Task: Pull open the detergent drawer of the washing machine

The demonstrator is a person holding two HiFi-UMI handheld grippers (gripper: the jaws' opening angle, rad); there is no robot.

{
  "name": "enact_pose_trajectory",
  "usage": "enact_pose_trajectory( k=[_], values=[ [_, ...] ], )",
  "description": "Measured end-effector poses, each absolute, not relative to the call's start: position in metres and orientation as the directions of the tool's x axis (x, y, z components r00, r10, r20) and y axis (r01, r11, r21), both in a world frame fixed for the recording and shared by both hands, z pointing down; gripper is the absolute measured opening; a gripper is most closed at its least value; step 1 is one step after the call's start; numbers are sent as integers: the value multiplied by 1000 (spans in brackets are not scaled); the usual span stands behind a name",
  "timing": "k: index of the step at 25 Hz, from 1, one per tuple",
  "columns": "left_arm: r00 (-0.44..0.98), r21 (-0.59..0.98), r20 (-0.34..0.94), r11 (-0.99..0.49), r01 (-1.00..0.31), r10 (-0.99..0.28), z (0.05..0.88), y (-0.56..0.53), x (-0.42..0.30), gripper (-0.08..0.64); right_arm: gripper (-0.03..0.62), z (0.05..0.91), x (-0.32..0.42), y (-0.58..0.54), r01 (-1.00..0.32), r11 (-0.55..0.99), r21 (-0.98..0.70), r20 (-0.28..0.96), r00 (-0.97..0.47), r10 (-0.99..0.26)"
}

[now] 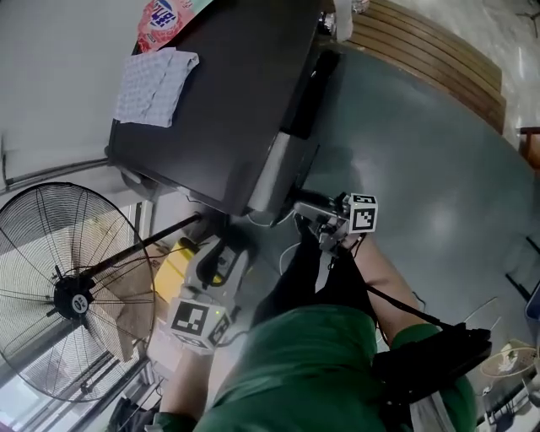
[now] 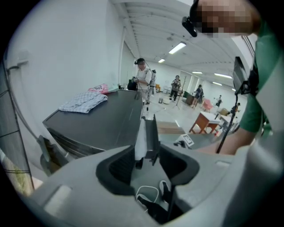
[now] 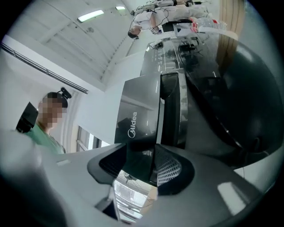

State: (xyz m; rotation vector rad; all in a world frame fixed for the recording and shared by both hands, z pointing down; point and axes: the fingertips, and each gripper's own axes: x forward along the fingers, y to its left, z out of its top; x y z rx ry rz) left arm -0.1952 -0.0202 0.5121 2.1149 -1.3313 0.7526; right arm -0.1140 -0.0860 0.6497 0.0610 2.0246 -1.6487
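In the head view the right gripper is pinched on the front of the drawer, which juts from the washer at the gripper's 10 o'clock, so the pull runs toward 4 o'clock; the left gripper hangs spread and empty, farther off.

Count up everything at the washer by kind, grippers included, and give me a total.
Grippers: 2 (left gripper, right gripper)
Washer: 1
Drawer: 1
Cloth: 1
Red bag: 1
Fan: 1
Total: 7
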Motion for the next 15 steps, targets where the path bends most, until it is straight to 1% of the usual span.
enact_pose_trajectory(
  k=[4,15],
  values=[
    [381,149,690,-394,-907,-615,517,-27,-187,169,196,653,-81,-73,320,257,-912,-390,-871,-300],
    [440,146,666,-474,-868,-602,503,-40,-138,169,198,649,-25,-52,311,244,-919,-384,-849,-362]
  ],
)
